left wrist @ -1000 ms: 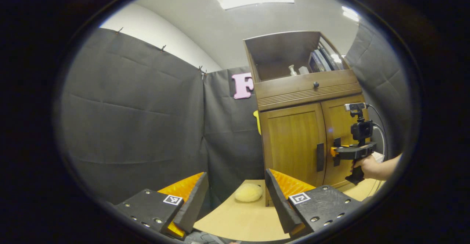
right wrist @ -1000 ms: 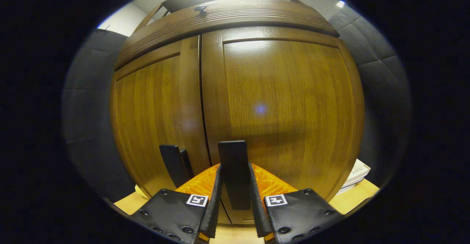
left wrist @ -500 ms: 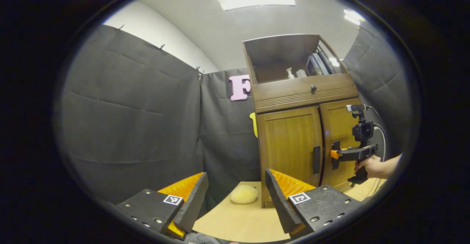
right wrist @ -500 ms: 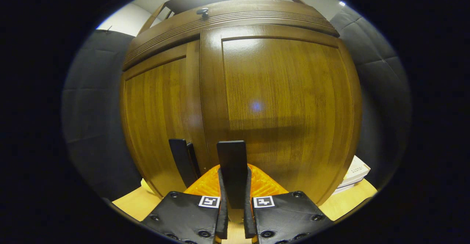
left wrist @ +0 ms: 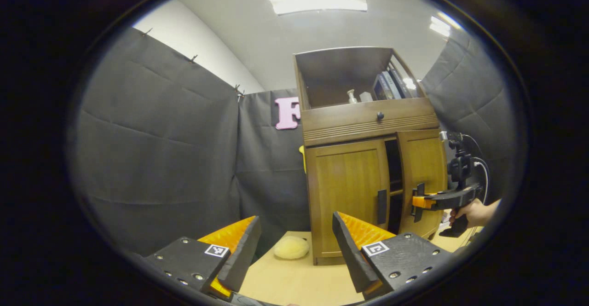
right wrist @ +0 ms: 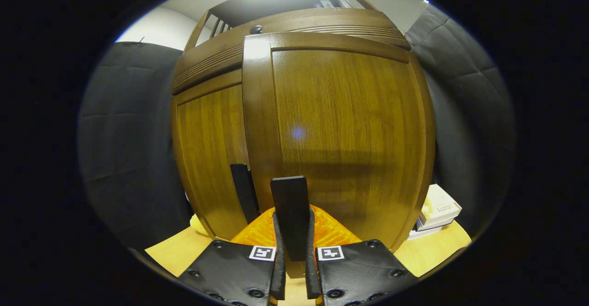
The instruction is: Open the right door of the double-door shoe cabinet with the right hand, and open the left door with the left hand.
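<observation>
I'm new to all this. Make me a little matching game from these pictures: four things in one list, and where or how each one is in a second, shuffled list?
Things:
1. right door
2. left door
3. left tool
4. sponge

States:
A. lying on the table beside the cabinet
B. shut, its handle untouched
C. open, holding nothing
D. pulled ajar, its handle clamped by the right tool

Pairs: 1-D, 2-B, 3-C, 4-A
</observation>
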`<state>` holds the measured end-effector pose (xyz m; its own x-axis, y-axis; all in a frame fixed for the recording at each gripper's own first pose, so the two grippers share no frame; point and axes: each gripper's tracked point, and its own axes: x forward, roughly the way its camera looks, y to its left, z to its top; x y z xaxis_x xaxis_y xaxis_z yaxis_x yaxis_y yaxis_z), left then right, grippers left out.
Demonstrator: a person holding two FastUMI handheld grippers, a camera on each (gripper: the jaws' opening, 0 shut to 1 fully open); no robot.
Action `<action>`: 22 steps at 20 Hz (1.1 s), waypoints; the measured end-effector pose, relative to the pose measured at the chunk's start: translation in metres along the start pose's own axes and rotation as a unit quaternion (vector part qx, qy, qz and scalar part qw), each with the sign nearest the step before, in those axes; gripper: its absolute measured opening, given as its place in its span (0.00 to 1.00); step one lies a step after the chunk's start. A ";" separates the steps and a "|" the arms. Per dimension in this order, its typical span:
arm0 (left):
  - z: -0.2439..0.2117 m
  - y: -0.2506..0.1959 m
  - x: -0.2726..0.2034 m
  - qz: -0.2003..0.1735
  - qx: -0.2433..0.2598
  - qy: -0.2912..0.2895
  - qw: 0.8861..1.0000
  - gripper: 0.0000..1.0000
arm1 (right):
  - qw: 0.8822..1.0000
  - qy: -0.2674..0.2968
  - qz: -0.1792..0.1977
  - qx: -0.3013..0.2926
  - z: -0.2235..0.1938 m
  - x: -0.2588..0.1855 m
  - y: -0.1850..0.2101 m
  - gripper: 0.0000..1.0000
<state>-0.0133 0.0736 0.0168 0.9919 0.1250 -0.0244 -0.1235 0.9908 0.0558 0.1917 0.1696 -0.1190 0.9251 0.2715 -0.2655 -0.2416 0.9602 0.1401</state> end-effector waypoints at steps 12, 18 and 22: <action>0.020 0.003 -0.002 -0.078 -0.012 -0.002 0.997 0.91 | 1.000 -0.001 0.023 0.009 -0.007 -0.078 -0.032 0.16; 0.025 0.005 0.001 -0.111 -0.022 -0.004 0.994 0.91 | 1.000 0.000 0.013 0.011 -0.006 -0.106 -0.059 0.15; 0.033 0.010 0.000 -0.133 -0.031 -0.002 0.991 0.91 | 1.000 0.000 -0.002 0.007 -0.009 -0.129 -0.080 0.15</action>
<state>-0.0138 0.0818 0.0507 0.9898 -0.1401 -0.0255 0.1398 0.9901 -0.0135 0.0891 0.0578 -0.1044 0.9257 0.2682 -0.2667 -0.2340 0.9601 0.1532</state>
